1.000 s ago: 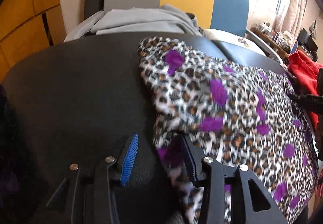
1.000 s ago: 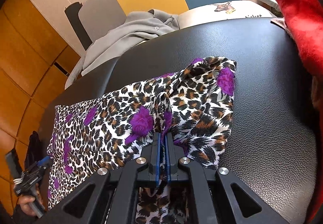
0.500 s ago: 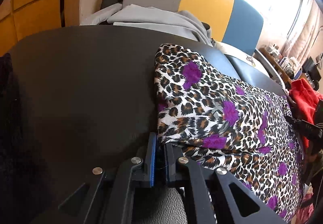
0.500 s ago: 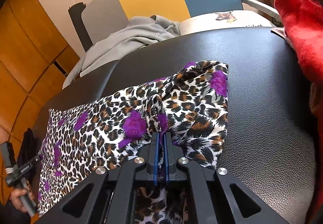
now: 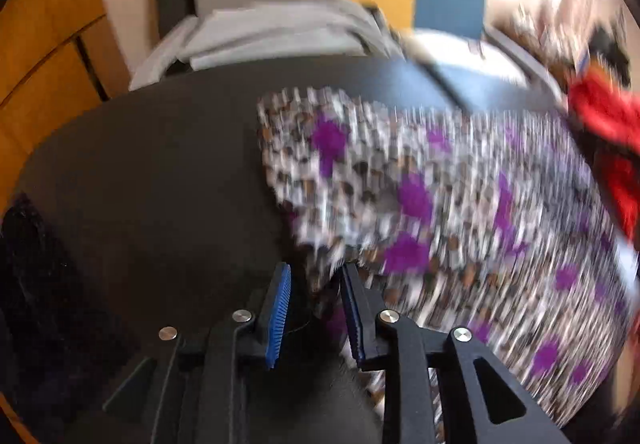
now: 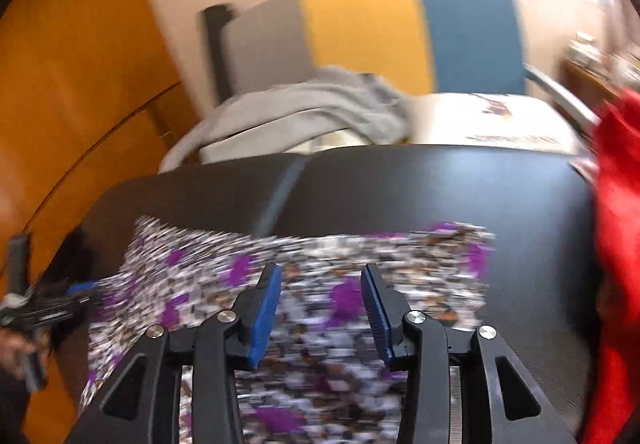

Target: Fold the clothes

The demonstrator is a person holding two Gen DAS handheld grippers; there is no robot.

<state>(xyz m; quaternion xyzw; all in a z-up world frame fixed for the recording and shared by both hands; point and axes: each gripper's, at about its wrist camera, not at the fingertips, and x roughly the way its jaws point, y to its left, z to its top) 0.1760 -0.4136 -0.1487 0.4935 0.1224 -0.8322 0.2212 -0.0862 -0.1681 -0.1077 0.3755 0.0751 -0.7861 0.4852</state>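
A leopard-print garment with purple blotches [image 5: 440, 196] lies spread on the black padded table [image 5: 140, 184]; it also shows in the right wrist view [image 6: 320, 284]. My left gripper [image 5: 314, 284] is open at the garment's near left edge, with a fold of cloth hanging between its blue pads, not pinched. My right gripper [image 6: 320, 284] is open and empty, held just above the garment's middle. The left gripper shows small at the left edge of the right wrist view [image 6: 52, 304]. Both views are motion-blurred.
A red cloth [image 6: 616, 244] is piled at the table's right end, also seen in the left wrist view [image 5: 604, 124]. A grey garment [image 6: 304, 112] lies on the grey, yellow and blue chair [image 6: 368, 28] behind the table. Orange wood panels [image 6: 80, 84] stand at left.
Both grippers have opened and let go of the leopard-print garment, which now lies flatter on the table. The right gripper has pulled back and up.
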